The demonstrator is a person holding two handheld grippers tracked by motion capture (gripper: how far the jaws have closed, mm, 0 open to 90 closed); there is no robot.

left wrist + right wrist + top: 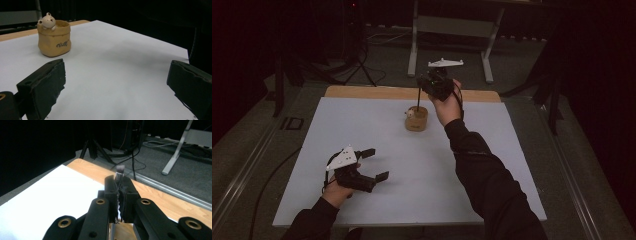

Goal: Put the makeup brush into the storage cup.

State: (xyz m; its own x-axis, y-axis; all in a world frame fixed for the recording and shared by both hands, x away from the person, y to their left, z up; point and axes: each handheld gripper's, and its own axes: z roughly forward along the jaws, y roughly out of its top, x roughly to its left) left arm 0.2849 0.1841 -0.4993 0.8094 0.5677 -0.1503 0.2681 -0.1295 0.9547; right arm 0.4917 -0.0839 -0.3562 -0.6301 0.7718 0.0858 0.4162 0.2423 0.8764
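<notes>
Ceramic and tan, the bear pot [416,119] stood near the table's [362,130] far edge, and my right gripper [119,185] was clamped on a thin brush [119,172], bristles up, its handle hanging straight over the pot's mouth. To do this well, I judged I should keep the handle plumb, lower it slowly past the little bear on the rim, and let go only once it rested inside. My left gripper [374,164] sat wide and empty, well apart. Nothing stood between brush and pot.
</notes>
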